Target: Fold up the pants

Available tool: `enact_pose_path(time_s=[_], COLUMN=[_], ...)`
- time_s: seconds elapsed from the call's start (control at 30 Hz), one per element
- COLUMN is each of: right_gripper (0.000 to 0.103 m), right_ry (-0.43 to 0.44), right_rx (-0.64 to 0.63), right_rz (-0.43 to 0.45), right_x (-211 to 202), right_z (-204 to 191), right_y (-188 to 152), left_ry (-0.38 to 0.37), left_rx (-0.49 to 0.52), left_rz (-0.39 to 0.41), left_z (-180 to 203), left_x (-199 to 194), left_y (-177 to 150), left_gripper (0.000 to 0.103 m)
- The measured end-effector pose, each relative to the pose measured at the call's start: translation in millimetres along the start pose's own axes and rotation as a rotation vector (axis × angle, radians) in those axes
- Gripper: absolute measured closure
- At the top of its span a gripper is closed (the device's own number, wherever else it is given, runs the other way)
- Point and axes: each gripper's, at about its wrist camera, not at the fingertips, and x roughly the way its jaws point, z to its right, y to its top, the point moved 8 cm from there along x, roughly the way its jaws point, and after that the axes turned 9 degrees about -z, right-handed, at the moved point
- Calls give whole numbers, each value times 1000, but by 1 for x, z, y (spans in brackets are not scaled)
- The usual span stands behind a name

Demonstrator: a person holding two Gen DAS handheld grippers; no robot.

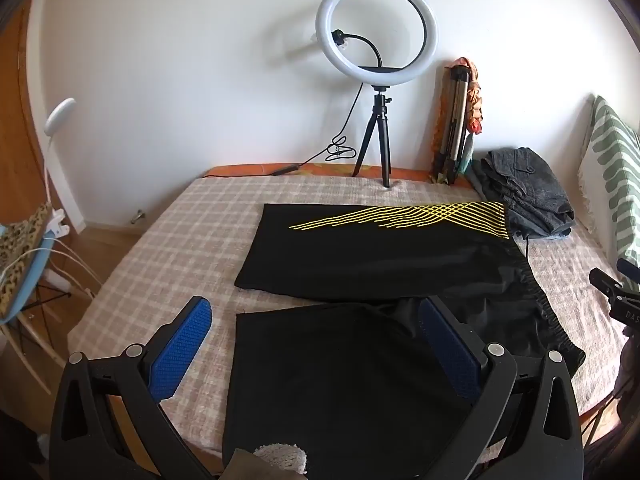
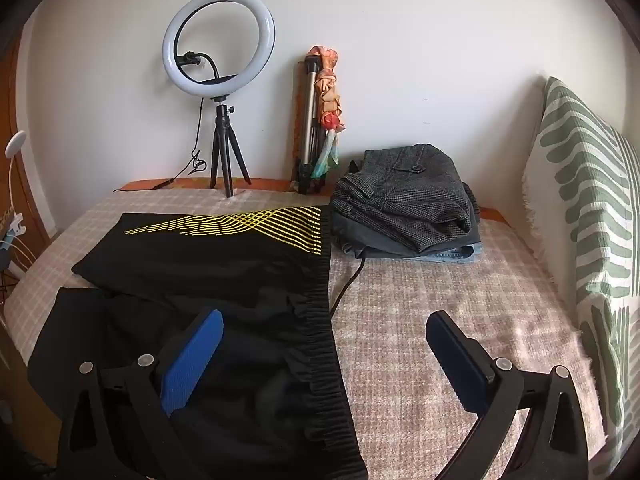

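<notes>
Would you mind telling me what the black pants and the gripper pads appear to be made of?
The black pants look like thin, smooth synthetic sportswear fabric: slight sheen, printed yellow lines, gathered elastic waistband. The pads look like blue rubber or soft plastic, matte, with a fine knobbly grid texture; which one exactly is unclear.

Ring light (image 2: 219, 38), folded tripod (image 2: 308, 128), grey clothes pile (image 2: 408, 204), striped pillow (image 2: 588, 208)
</notes>
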Motion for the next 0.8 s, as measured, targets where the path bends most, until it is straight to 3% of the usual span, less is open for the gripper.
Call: enact_pose_path(time_s=[0.17, 0.8], right_gripper=[0, 1], right_ry=[8, -7], right_rx=[-10, -49], right_rz=[2, 19], right_x=[0, 2], right_z=[3, -12], right_y=[0, 1], left_ry=[-20, 20], left_rx=[0, 11], left_rz=[2, 9], left_z=[-5, -3], left_x=[3, -1], left_y=[-2, -1], left_gripper=[0, 0])
